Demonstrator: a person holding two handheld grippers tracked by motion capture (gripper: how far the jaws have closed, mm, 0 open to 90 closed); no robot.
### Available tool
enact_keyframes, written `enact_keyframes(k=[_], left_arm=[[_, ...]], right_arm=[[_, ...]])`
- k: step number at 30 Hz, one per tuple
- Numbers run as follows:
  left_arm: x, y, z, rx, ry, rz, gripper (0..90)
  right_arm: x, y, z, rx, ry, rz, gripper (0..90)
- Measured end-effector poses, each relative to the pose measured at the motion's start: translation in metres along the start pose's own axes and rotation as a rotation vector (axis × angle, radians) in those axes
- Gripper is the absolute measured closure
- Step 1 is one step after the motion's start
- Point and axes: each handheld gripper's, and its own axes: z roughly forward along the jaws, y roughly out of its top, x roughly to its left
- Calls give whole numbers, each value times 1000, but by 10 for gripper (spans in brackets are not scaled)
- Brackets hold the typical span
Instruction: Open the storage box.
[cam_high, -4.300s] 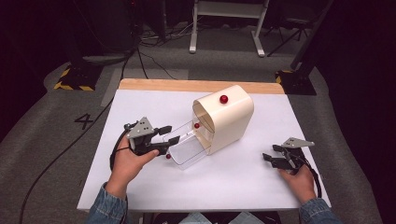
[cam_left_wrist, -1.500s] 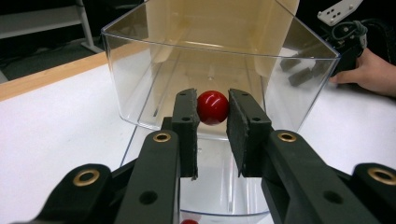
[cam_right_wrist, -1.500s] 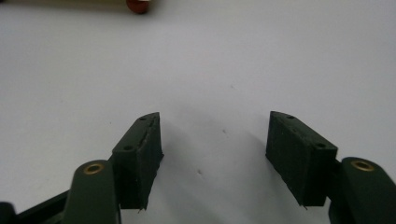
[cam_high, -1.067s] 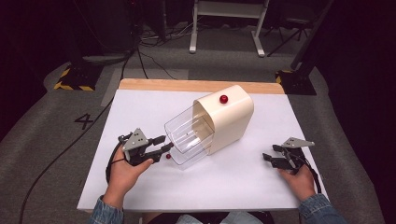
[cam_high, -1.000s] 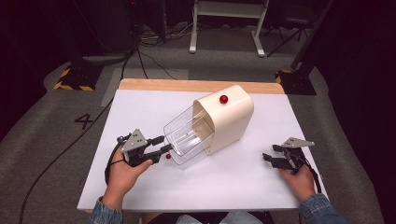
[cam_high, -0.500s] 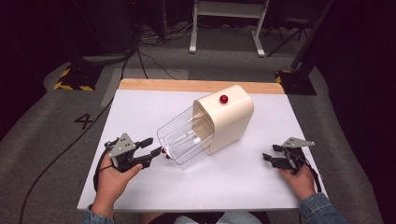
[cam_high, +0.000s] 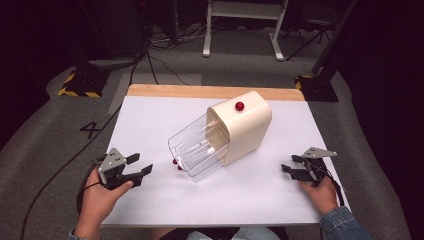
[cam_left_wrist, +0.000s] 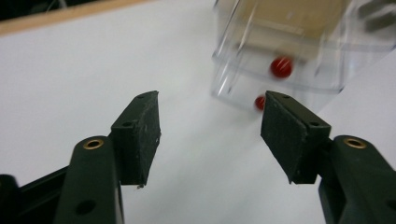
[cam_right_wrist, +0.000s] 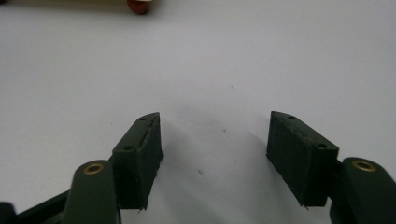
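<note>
In the high view, a cream-coloured rounded box with a small red knob on top (cam_high: 241, 127) stands near the middle of the white table (cam_high: 150, 120). Its clear plastic drawer (cam_high: 196, 152) is drawn most of the way out toward the person's left, with a little red knob on the drawer front (cam_high: 176, 161) at its lower edge. The left gripper (cam_high: 141, 166) sits on the table near the drawer front but apart from it, jaws spread and holding nothing. The right gripper (cam_high: 288, 168) rests well apart on the other side, also parted and empty. By this view the pulling-out looks done, or nearly so (the inner end of the drawer is inside the box).

The left gripper view looks between two wide-open black pads at the clear drawer (cam_left_wrist: 280, 60), which is blurred; a red ball-like knob (cam_left_wrist: 281, 66) shows through the plastic and a second red spot lies just at the tip of the right-hand pad. Nothing is between the pads.

The right gripper view shows its jaws open over bare white tabletop (cam_right_wrist: 224, 70), with a red bit at the top edge (cam_right_wrist: 138, 5) that I cannot identify for sure. I judge that what is left is little: perhaps only drawing the hands away.
</note>
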Motion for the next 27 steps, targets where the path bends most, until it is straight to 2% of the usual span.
enact_keyframes(k=[2,7,11,14,17,20,22,23,27], left_arm=[[7,-9,0,46,17,-19,356],[22,-33,5,193,65,-21,326],[29,-48,10,283,109,-33,308],[31,-51,9,271,96,-43,289],[30,-52,11,274,77,-19,239],[26,-52,13,281,106,1,212],[23,-55,13,261,138,10,197],[23,-57,13,248,154,-2,161],[23,-57,13,244,159,7,141]], right_arm=[[0,0,0,0,0,0,358],[0,0,0,0,-1,-1,358],[0,0,0,0,-2,-1,358],[0,0,0,0,-1,-1,358],[0,0,0,0,-1,-1,358],[0,0,0,-1,0,0,358],[0,0,0,0,-2,-1,358],[0,0,0,0,-1,-1,358],[0,0,0,-1,-1,0,357]])
